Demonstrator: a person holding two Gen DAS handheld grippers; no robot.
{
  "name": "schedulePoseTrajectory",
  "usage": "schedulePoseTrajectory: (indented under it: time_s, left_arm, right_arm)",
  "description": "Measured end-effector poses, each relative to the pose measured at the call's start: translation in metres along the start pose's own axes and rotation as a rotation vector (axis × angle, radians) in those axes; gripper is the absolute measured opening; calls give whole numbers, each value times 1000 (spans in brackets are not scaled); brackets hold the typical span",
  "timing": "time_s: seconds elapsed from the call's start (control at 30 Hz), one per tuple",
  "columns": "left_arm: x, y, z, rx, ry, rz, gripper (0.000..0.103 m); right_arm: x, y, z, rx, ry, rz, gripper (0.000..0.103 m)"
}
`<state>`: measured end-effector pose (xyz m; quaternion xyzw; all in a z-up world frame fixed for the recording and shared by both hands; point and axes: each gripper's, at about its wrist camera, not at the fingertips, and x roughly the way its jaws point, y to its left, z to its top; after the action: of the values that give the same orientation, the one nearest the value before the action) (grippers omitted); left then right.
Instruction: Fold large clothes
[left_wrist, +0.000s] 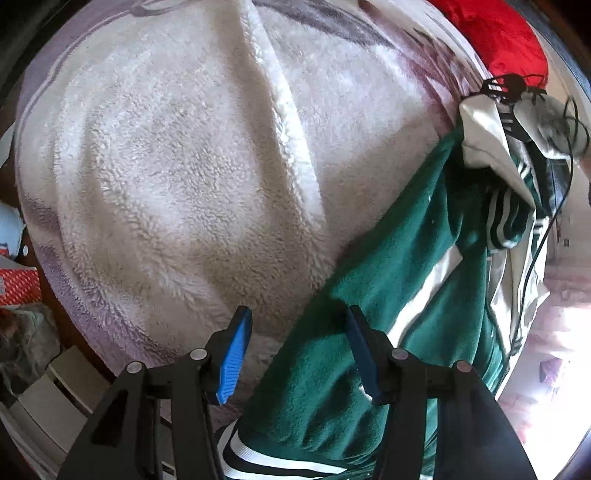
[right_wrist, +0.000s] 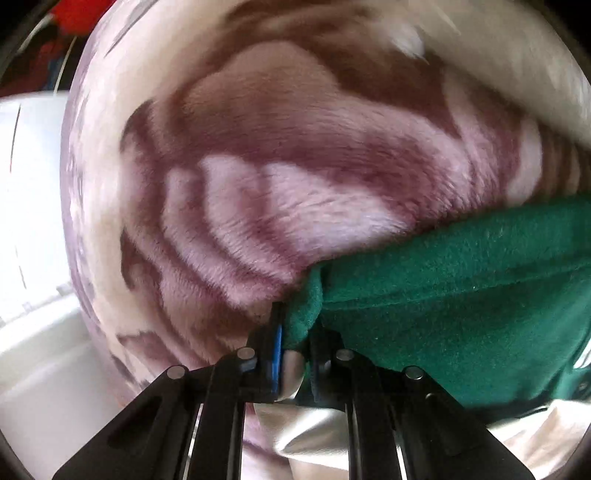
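Observation:
A dark green fleece jacket (left_wrist: 388, 277) with white stripes lies stretched across a bed, its striped cuff at the bottom of the left wrist view. My left gripper (left_wrist: 299, 350) hangs open just above it; the blue pad (left_wrist: 236, 354) sits clear of the cloth and the green fabric runs under the gap and the right finger. At the far end the jacket's white lining (left_wrist: 487, 147) is bunched and lifted. In the right wrist view my right gripper (right_wrist: 291, 332) is shut on a folded edge of the green jacket (right_wrist: 461, 295), with shiny white lining below it.
A white fleece blanket (left_wrist: 166, 166) with a purple-patterned side (right_wrist: 295, 166) covers the bed. A red cushion (left_wrist: 491, 33) lies at the far end. Boxes and clutter (left_wrist: 18, 288) sit beside the bed's left edge. A bright white surface (right_wrist: 29, 184) borders the bed in the right wrist view.

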<state>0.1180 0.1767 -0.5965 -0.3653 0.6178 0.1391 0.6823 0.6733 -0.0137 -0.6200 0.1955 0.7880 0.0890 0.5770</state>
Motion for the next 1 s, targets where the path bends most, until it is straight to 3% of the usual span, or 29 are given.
schedulePoseTrajectory:
  time_s: [0.07,0.13,0.17,0.2,0.3,0.4,0.43,0.5,0.57,0.63,0.7,0.83,0.93,1.0]
  left_arm:
    - [8,-1,-2,26,28,3,50]
    - [11,-4,-6,79,21,8,50]
    - [9,-6,-7,100,10,13,37]
    - [8,-9,-8,119,6,0,11]
    - [6,-18,-8,187,-5,46,10]
    - [8,-10,-2,163,21,4,10]
    - [5,-6,1,153,36,-7,14]
    - [-2,-2,5,110,70,-38,14]
    - [-17,0,5,89,84,-56,21]
    - [-34,-1,-2,101,72,-75,35]
    - [-47,1,-8,110,56,-80,64]
    - [-48,10,-23,124,48,-68,65]
    - [-34,21,-30,139,69,-35,65]
    - [-26,25,-36,159,80,-27,65]
  right_arm:
    - [1,-16,3,92,13,82,19]
    - [-6,-16,-1,83,28,131,26]
    - [-12,-13,-5,50,36,147,32]
    - [-20,-9,-13,4,51,159,36]
    - [-52,-5,-45,-116,44,189,52]
    - [-88,-8,-94,-239,-21,162,60]
    - [-100,-14,-114,-270,-37,132,68]
    - [-123,-37,-151,-303,-52,121,69]
    - [-138,-68,-190,-310,-61,100,71]
    - [-144,-108,-238,-308,-78,67,72]
    - [-142,-159,-287,-257,-58,42,72]
    - [-86,-246,-367,-17,72,68,72]
    - [-50,-297,-410,116,44,-6,71]
    - [-36,-311,-424,161,3,24,61]
